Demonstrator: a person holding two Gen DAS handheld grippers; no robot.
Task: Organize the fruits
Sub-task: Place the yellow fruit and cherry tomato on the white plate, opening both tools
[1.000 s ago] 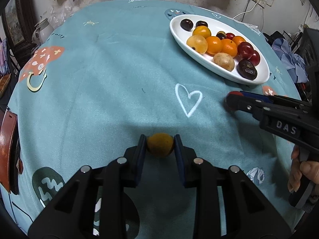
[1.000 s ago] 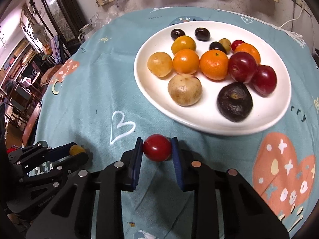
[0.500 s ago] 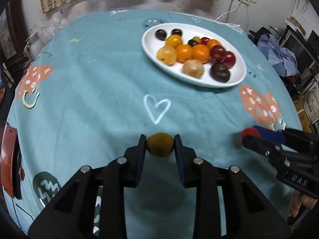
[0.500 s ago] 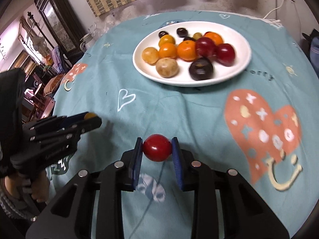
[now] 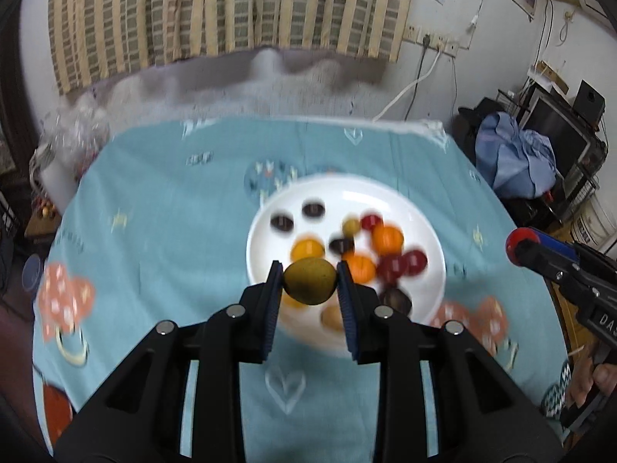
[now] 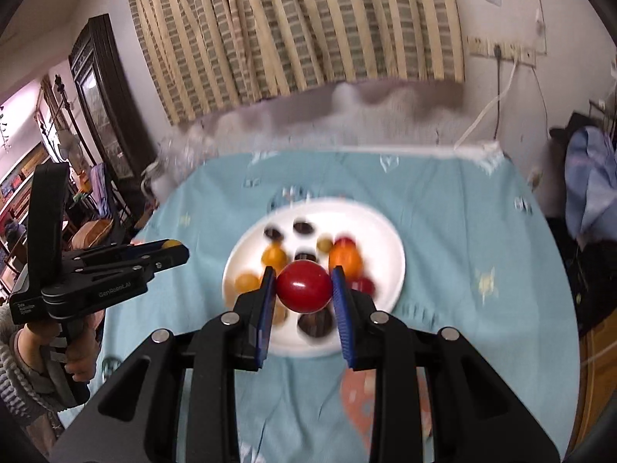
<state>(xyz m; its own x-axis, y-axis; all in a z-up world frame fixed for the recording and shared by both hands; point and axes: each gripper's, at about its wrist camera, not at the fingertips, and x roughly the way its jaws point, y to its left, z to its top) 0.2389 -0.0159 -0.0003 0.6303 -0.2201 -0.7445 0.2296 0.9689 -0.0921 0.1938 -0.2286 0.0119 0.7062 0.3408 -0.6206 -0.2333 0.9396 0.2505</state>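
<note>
My left jaws (image 5: 309,284) were clamped on a yellow-green fruit (image 5: 309,281), pinched across its middle so its rounded ends stood clear of the blue pads and it could not roll out; my right jaws (image 6: 303,286) were closed in the same way on a red fruit (image 6: 304,286), which filled the gap between the pads; I held both fruits up off the counter (image 5: 162,208), I judged, so that neither would drag across the teal cloth or knock what already lay sorted; each pair of jaws pointed down toward the white plate (image 5: 393,193), where oranges, dark plums and other red fruits sat together, blurred in both views; the plate was plainly the gathering place, so carrying one fruit in each hand meant two could be set down in one trip; from the right wrist the left jaws showed off to the side, well apart from mine, which kept the two loads from colliding above the plate.
</note>
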